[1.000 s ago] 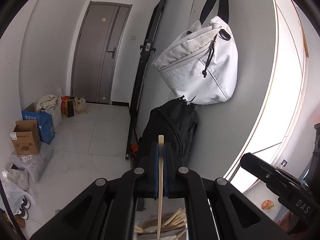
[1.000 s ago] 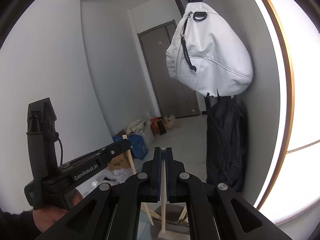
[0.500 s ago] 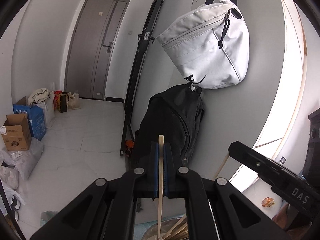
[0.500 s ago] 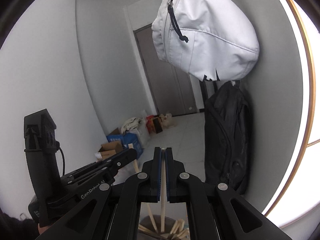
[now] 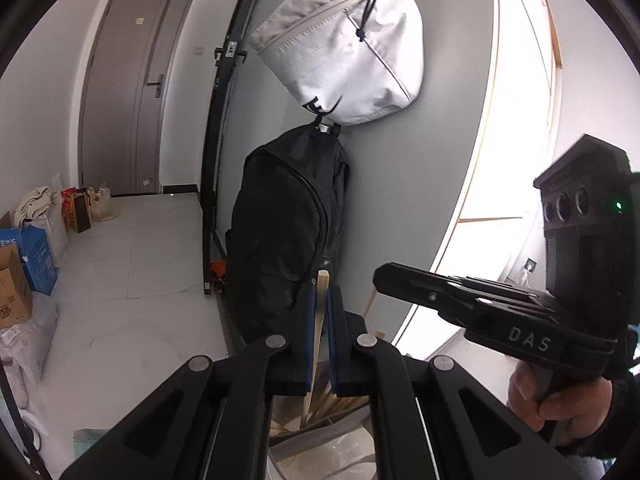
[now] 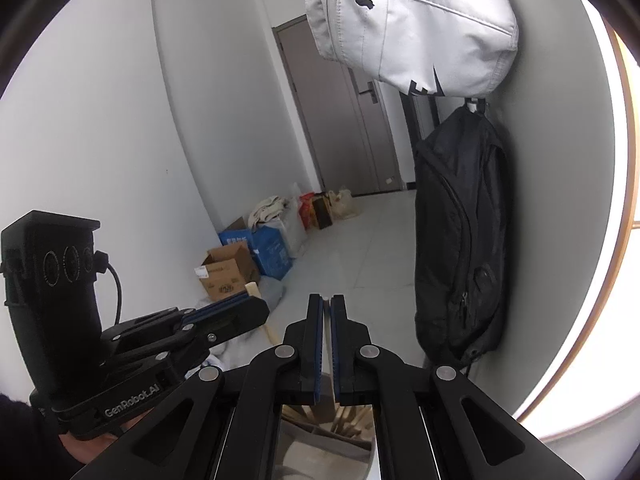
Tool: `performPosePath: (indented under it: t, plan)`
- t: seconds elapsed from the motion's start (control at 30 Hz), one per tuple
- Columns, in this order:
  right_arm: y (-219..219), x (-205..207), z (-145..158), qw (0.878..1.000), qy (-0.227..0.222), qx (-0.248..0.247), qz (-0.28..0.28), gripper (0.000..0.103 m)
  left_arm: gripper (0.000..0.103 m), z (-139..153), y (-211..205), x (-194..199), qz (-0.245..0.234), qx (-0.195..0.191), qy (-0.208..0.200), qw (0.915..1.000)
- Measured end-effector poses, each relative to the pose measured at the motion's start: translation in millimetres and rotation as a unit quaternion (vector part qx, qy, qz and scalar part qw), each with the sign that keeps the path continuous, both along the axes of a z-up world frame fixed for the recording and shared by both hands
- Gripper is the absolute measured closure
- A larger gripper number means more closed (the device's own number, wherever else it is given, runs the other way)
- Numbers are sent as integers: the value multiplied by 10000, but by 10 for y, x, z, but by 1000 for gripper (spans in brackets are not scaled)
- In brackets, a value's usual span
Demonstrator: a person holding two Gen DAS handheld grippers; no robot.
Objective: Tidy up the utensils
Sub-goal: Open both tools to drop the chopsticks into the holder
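- The left gripper [image 5: 319, 280] sits at six o'clock in its own view, jaws clamped on a pale wooden chopstick [image 5: 320, 312] that stands upright between the blue pads, its top end poking just above the fingertips.
- Below that stick, at six o'clock, more wooden chopsticks [image 5: 326, 402] lie bunched in a round container [image 5: 320, 456] with a pale rim.
- The right gripper [image 6: 326, 300] is also at six o'clock in its own view, jaws pressed nearly together; only a thin pale sliver shows at the tips, and I cannot tell for certain that it is a stick held there.
- In the left view the right gripper reaches in from three o'clock, a wooden stick [image 5: 369, 300] slanting down beneath its tip, and a hand [image 5: 560, 404] wraps its handle at four o'clock.
- In the right view the left gripper comes in from eight o'clock, its stick's end showing above the tip.
- A white bag [image 5: 344, 44] hangs at twelve o'clock, with a black backpack [image 5: 288, 232] directly under it against the grey wall.
- A grey door [image 5: 128, 92] stands at ten o'clock, and cardboard boxes [image 6: 240, 264] sit on the floor by the white wall.
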State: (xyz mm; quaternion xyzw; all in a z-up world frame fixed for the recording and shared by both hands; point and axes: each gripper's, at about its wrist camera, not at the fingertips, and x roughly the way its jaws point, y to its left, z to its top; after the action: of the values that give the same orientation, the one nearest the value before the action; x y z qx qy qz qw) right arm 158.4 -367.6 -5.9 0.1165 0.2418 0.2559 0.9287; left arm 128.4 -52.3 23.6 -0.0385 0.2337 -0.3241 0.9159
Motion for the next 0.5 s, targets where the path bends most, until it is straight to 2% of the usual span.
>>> performPosePath:
  t: [0.17, 0.23, 0.4, 0.43, 0.47, 0.5]
  plan:
    - [-10, 34, -129, 9994, 329, 72, 105, 99, 101, -108, -41, -42, -312, 139, 252, 9991]
    - [-40, 12, -168, 9990, 414, 120, 89, 98, 101, -152, -38, -48, -435, 141, 476, 9978]
    - [-163, -88, -205, 9974, 615, 357, 109, 95, 98, -154, 3, -104, -343, 132, 667, 9971]
    - [-191, -137, -197, 9976, 602, 341, 59, 93, 96, -126, 8, -114, -284, 125, 724, 9969]
    - [-215, -181, -191, 9977, 585, 338, 16, 86, 90, -118, 10, -125, -235, 140, 770, 9967]
    - [-239, -224, -182, 9977, 565, 362, 9, 84, 84, -105, 15, -143, -205, 135, 788, 9966]
